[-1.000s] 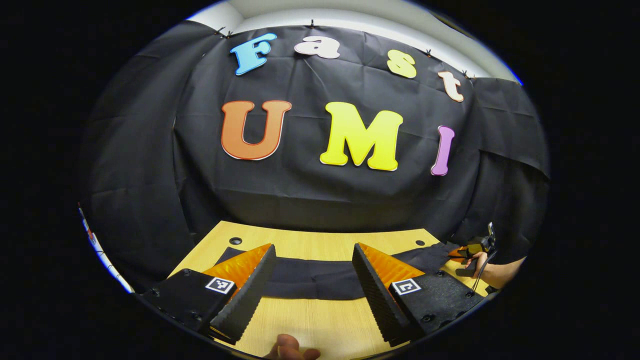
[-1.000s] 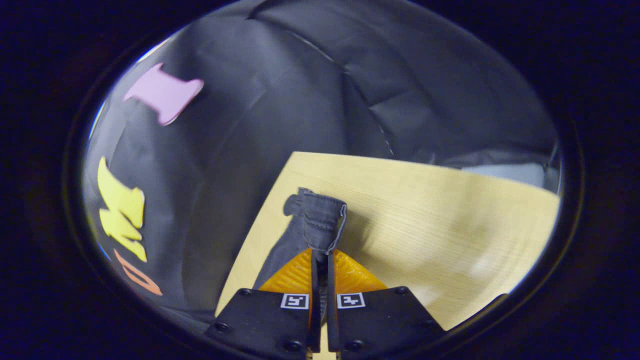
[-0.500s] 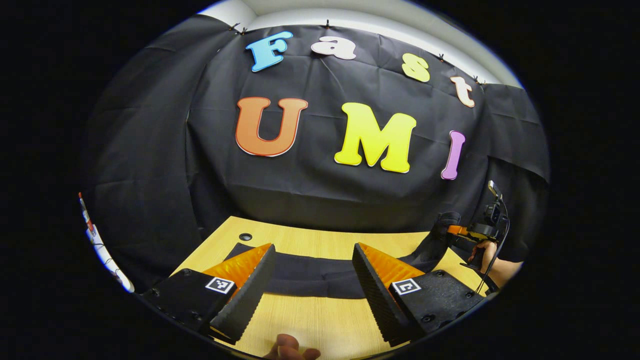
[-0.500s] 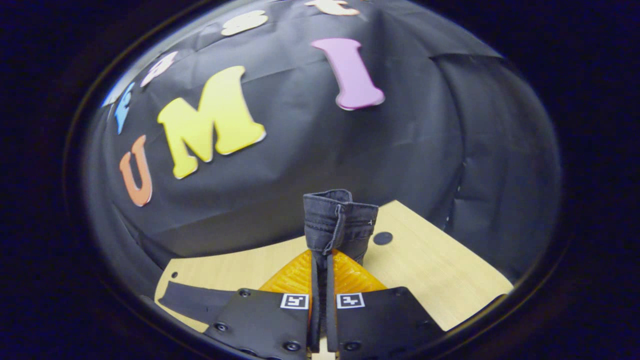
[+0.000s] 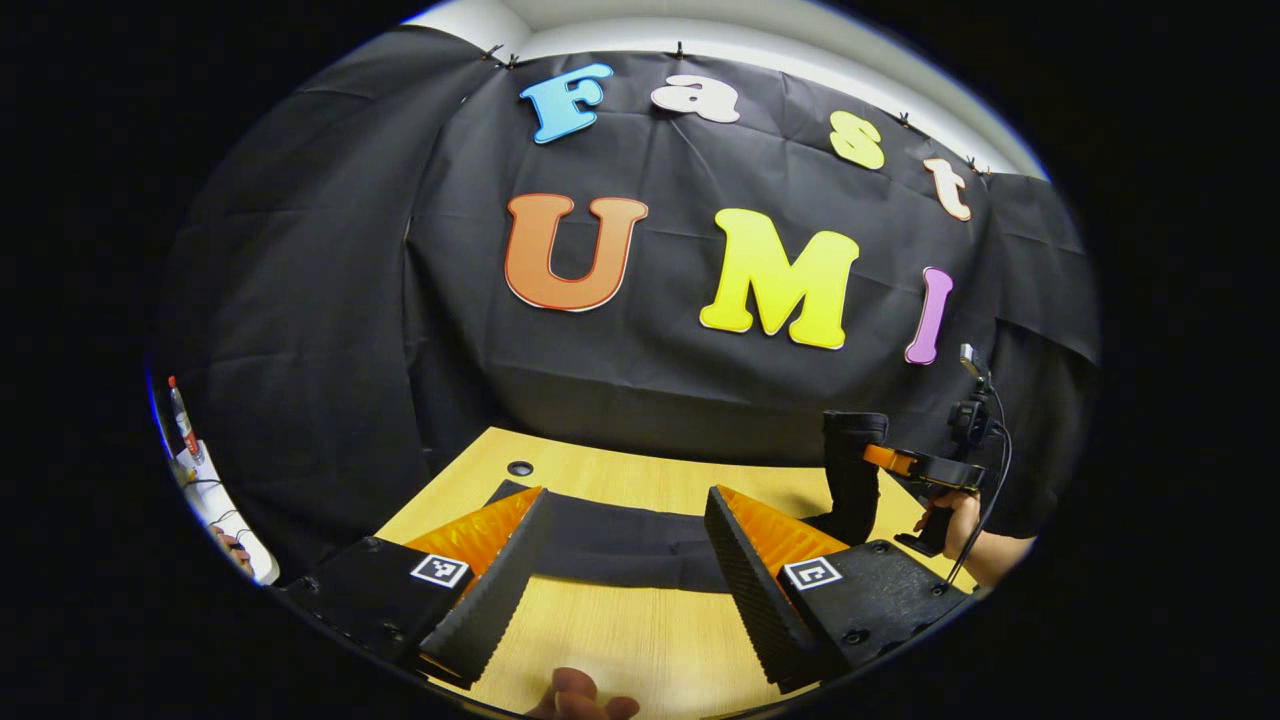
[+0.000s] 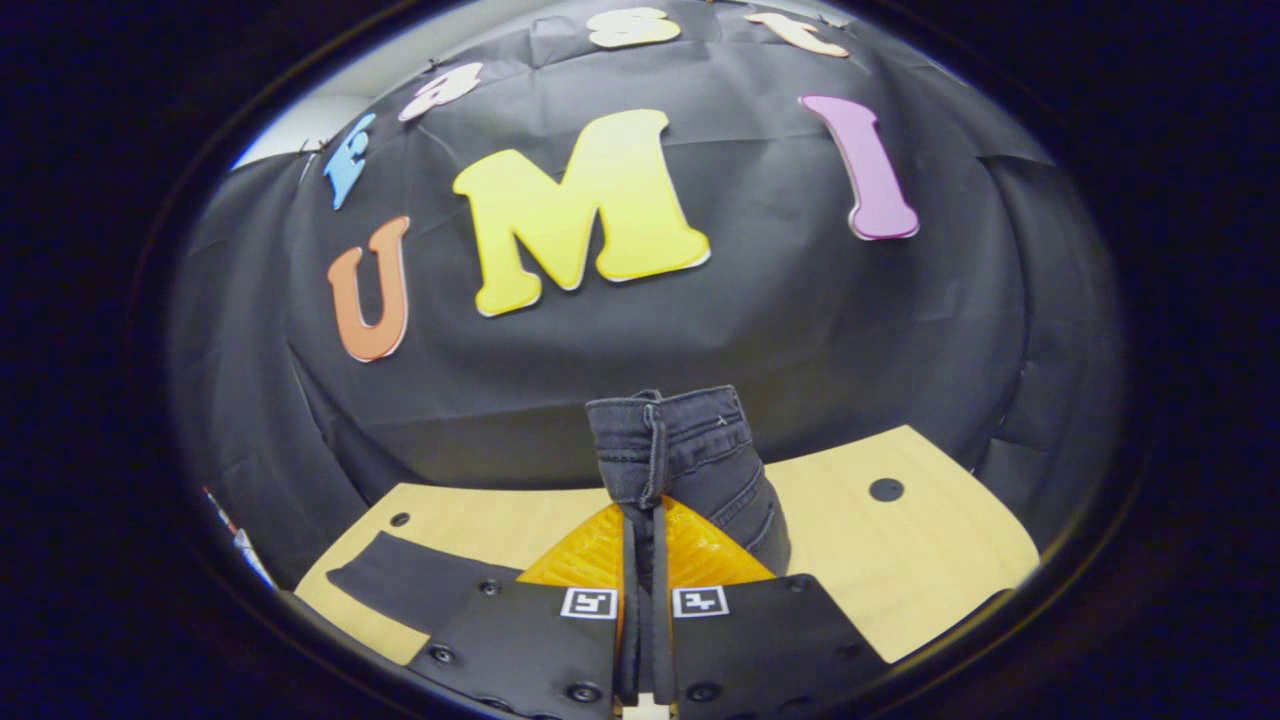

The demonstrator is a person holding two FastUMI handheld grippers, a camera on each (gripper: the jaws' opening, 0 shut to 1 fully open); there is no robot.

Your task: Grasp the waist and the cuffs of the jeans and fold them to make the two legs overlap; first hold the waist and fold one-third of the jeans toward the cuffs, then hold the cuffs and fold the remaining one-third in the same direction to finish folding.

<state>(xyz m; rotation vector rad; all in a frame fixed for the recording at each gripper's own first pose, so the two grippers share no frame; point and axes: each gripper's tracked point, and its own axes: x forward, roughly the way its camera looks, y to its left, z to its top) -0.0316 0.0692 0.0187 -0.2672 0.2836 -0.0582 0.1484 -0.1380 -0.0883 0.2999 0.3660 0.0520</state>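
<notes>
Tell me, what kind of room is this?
Probably a recording booth for practising chores, not a home: black cloth covers the wall, a bare wooden table holds only jeans, and a hand carries a gripper.

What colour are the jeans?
Dark grey to black denim; the jeans show best in the right gripper view, at the waist.

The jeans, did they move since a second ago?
Yes. The right gripper, shut on the waist of the jeans, lifted that end off the table until it stood upright. The left gripper stayed open above the legs lying flat.
</notes>
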